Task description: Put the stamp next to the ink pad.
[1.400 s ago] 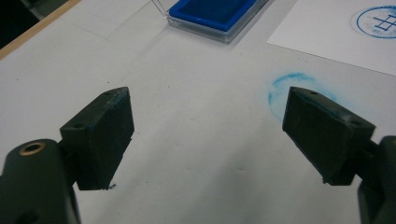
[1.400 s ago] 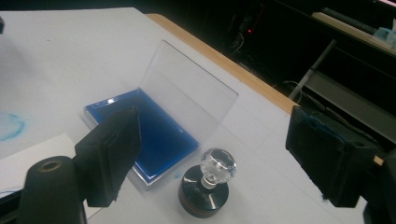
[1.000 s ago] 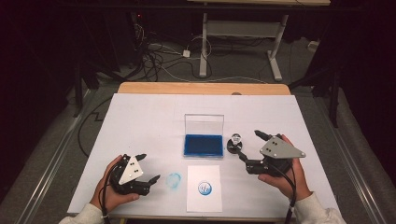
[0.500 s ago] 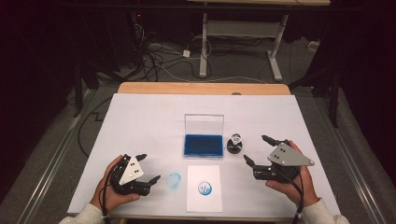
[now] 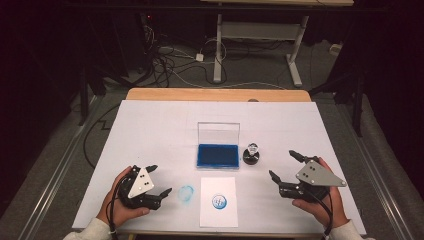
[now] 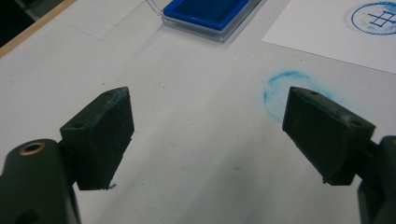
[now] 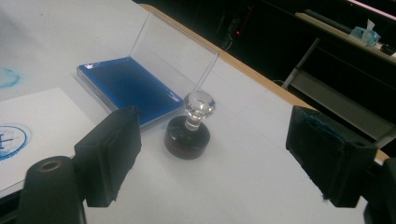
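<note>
Two grippers rest low on the counter [image 5: 150,125] in the high view, both with jaws spread and holding nothing. The left gripper [image 5: 161,180] sits with a blue smudge [image 5: 186,193] just ahead of its tips, and the paper [image 5: 218,201] lies beyond that, already carrying a round blue print [image 5: 219,201]. The right gripper [image 5: 283,166] points toward the stamp [image 5: 251,154], which stands upright near its far jaw but apart from it, just beside the open ink pad [image 5: 218,155]. Judging from the print on the paper and the stamp set down free, the stamping itself looks done; what may be left is closing the pad's lid [image 5: 218,133], which stands raised.

From the left gripper view, the left gripper [image 6: 205,135] is wide open over bare counter. The smudge [image 6: 287,88] lies just beyond its right jaw, the ink pad [image 6: 208,11] well ahead, and the paper [image 6: 327,28] with its print [image 6: 373,16] ahead and to the right.

From the right gripper view, the right gripper [image 7: 212,161] is also wide open, gripping nothing. The stamp [image 7: 189,130] stands between the lines of the two jaws, just ahead of them and nearer the left one, touching neither. The ink pad [image 7: 126,86] lies just behind it, lid [image 7: 173,51] up, and the print [image 7: 11,135] shows on the paper [image 7: 46,116] off to the left. Blue ink stains the right jaw's edge.
</note>
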